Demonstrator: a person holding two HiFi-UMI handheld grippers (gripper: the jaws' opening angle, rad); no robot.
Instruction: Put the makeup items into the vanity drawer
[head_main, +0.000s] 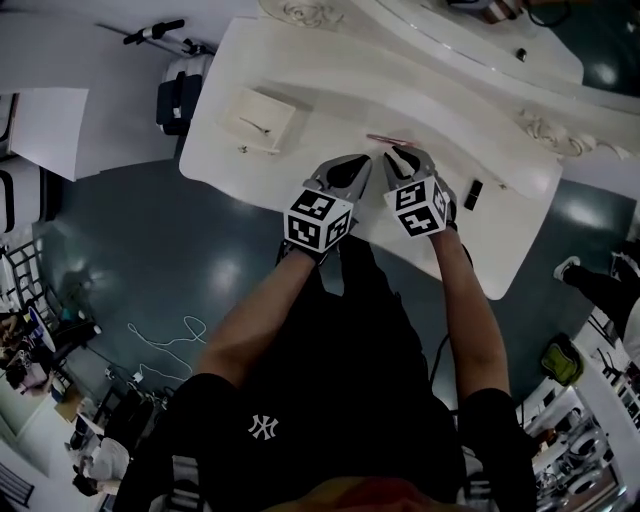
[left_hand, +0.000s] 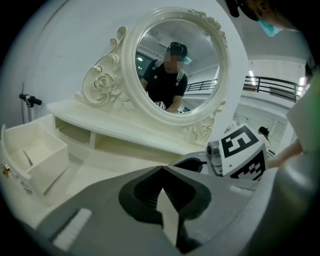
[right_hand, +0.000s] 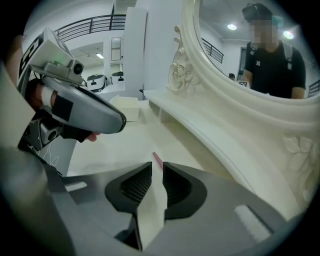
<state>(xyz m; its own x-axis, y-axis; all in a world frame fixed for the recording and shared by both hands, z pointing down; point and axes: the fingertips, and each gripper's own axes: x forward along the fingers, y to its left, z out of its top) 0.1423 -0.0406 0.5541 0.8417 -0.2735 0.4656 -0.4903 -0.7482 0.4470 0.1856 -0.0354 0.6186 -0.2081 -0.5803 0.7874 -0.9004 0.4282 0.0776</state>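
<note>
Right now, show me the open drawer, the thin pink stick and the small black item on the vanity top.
open drawer (head_main: 282, 115): head view, bare part of its inside floor.
thin pink stick (right_hand: 157, 159): right gripper view, middle of its visible length.
small black item (head_main: 473, 194): head view, its middle.

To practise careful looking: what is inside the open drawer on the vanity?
The drawer holds one small thin dark thing, too small to identify; otherwise its floor looks bare. Its walls hide the edges.
</note>
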